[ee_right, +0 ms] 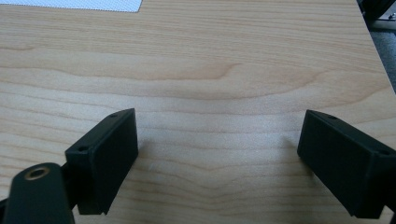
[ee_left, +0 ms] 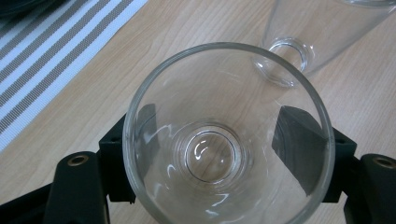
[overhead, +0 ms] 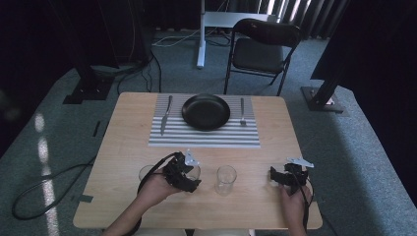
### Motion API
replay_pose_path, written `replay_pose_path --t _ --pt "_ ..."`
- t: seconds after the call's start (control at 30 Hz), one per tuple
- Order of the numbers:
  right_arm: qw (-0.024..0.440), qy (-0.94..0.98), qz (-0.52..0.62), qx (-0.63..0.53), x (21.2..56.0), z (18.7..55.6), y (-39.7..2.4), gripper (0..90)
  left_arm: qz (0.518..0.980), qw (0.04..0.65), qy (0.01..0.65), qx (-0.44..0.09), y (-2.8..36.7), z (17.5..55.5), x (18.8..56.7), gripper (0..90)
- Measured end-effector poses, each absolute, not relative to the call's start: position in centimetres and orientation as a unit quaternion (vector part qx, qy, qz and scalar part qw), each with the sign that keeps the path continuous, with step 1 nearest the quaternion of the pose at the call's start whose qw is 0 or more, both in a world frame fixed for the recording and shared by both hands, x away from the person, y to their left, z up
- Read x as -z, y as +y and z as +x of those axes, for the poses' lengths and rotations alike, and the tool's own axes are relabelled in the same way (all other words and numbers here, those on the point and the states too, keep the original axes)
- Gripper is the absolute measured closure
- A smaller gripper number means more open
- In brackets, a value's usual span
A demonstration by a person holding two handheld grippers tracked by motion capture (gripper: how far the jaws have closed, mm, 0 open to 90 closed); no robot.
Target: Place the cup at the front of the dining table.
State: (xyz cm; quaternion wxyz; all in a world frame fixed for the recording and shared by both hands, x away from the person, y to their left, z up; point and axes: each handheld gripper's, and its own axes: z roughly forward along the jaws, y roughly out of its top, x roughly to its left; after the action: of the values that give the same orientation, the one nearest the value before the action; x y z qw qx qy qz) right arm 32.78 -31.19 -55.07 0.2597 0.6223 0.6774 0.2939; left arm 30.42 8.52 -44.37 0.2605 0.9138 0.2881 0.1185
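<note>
At the table's near left, the left gripper is clamping a clear glass that is sitting empty; its lower wall is hiding behind the jaws. A second empty glass is standing just beside it, its rim cut off in the left gripper view. Farther right, the right gripper is hovering wide open over bare table.

Black plate on striped placemat, knife left, fork right; folding chair beyond table.

Left tongs clamped, right tongs agape.
</note>
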Motion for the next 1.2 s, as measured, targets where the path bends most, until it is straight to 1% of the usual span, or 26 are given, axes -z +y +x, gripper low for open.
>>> replay_pose_path --t 0.37,0.6,1.2 --pt "0.260 0.677 0.622 -0.294 55.1 32.8 -31.2 11.7 0.913 0.261 0.287 -0.128 9.0 31.0 43.0 28.9" --pt "0.260 0.677 0.622 -0.294 55.1 32.8 -31.2 11.7 0.909 0.263 0.297 -0.129 9.5 32.0 42.3 28.9" --pt "0.260 0.677 0.622 -0.294 55.1 32.8 -31.2 11.7 0.901 0.253 0.327 -0.135 10.6 34.6 42.3 28.9"
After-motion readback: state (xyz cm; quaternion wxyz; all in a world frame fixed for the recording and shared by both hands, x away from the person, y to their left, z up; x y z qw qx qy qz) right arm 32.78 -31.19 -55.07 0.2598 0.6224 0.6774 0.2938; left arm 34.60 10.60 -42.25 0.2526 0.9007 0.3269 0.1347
